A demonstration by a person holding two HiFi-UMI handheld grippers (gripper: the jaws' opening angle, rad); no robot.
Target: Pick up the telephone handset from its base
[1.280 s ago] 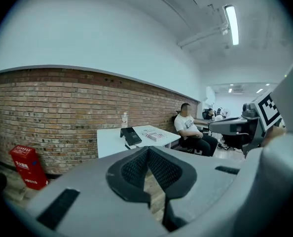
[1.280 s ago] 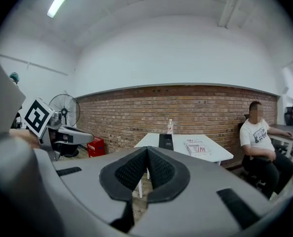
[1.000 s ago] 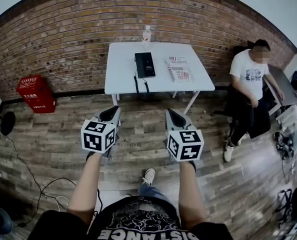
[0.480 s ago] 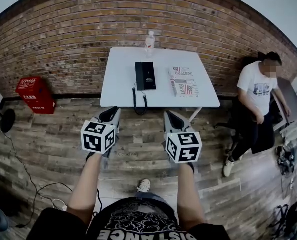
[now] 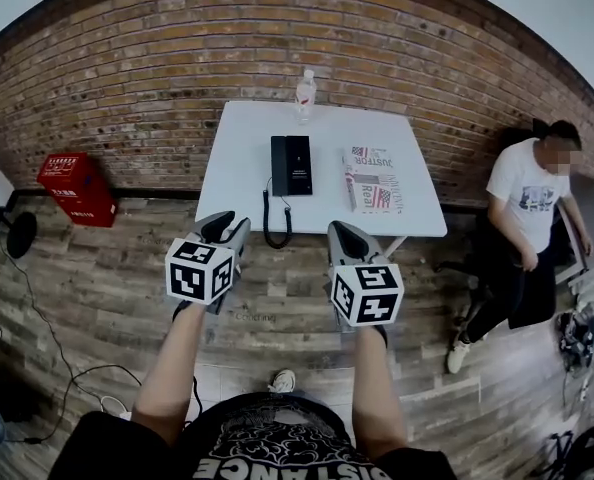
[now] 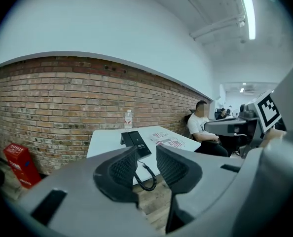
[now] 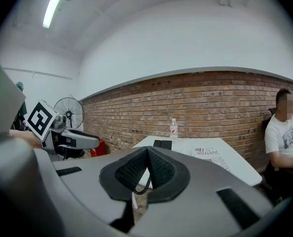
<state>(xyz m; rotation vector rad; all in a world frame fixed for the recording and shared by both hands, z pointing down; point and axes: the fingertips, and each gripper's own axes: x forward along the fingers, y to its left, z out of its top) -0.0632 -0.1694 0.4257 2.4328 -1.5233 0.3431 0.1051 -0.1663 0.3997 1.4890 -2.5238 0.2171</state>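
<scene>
- White rectangular table (image 5: 247, 173) stands against the red brick wall (image 5: 177, 58), on a grey-brown plank floor (image 5: 97, 288).
- Flat black telephone base (image 5: 300, 165) lies near the middle of the tabletop. The black handset (image 5: 280, 165) rests in place along its left side, as seen from the head view.
- Coiled black cord (image 5: 274, 226) runs off the near table edge and hangs in a loop below it.
- Clear plastic bottle (image 5: 304, 88) stands upright at the far edge, close to the wall.
- Folded newspaper with red and black print (image 5: 375, 180) lies flat to the right of the telephone, apart from it.
- Left gripper (image 5: 225, 226), grey with black ribbed pads, is held out in the air short of the table. Its jaws are opening, a narrow gap shows between the pads, and nothing is in it.
- Right gripper (image 5: 342, 233), same build, is level with the left one. Its pads meet at the tips and hold nothing.
- Both grippers are well apart from the telephone.
- Red box (image 5: 75, 187) sits on the floor by the wall, left of the table.
- A person in a white T-shirt (image 5: 527, 203) is seated to the right of the table.
</scene>
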